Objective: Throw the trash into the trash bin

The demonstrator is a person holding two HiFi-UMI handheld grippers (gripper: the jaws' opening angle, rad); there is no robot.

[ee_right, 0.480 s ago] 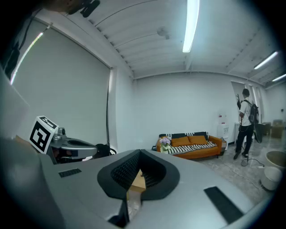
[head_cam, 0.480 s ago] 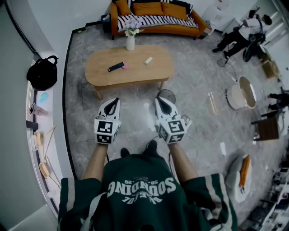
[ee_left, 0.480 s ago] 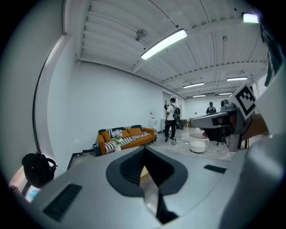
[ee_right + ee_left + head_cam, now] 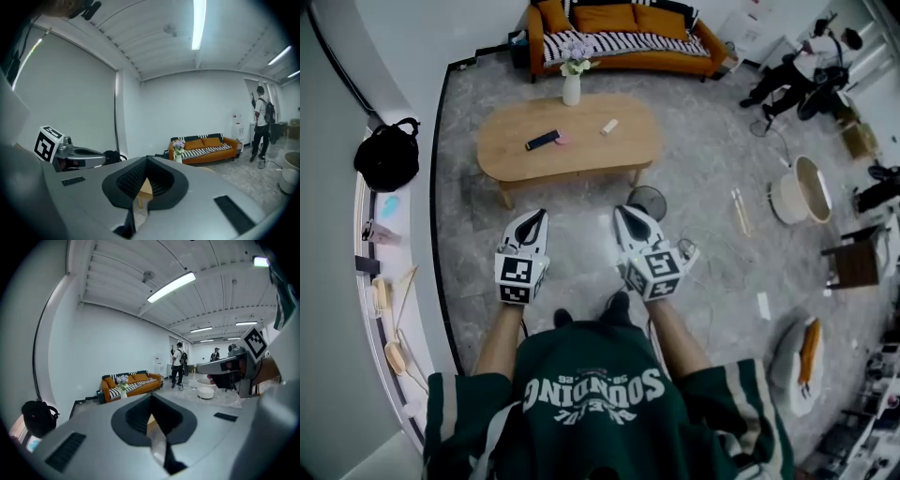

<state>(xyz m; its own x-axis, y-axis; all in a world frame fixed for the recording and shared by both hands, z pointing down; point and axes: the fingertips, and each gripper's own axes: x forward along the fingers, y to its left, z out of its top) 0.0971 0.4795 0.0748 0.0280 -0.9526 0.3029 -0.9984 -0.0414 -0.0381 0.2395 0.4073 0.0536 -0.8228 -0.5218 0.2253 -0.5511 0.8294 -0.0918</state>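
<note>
Both tools are held out side by side over the grey floor (image 4: 712,169), well short of the table (image 4: 623,155). The left gripper (image 4: 538,215) has its jaws together with nothing between them, and the right gripper (image 4: 623,211) is just as tightly closed and empty. Each gripper view shows only the table edge past the meeting tips.

On the table lie three small things: a white scrap (image 4: 607,126) toward the right, and a black bar (image 4: 542,140) with a pink bit (image 4: 561,139) touching its end. All are too small to identify, so the scrap may be the trash. A vase (image 4: 571,89) of flowers stands at the table's far edge, and the orange sofa (image 4: 623,37) is behind it.

A round dark bin (image 4: 647,200) — if that is what it is — sits on the floor beside the table's near right leg, just ahead of the right gripper. A black bag (image 4: 386,155) rests on the ledge at left.
</note>
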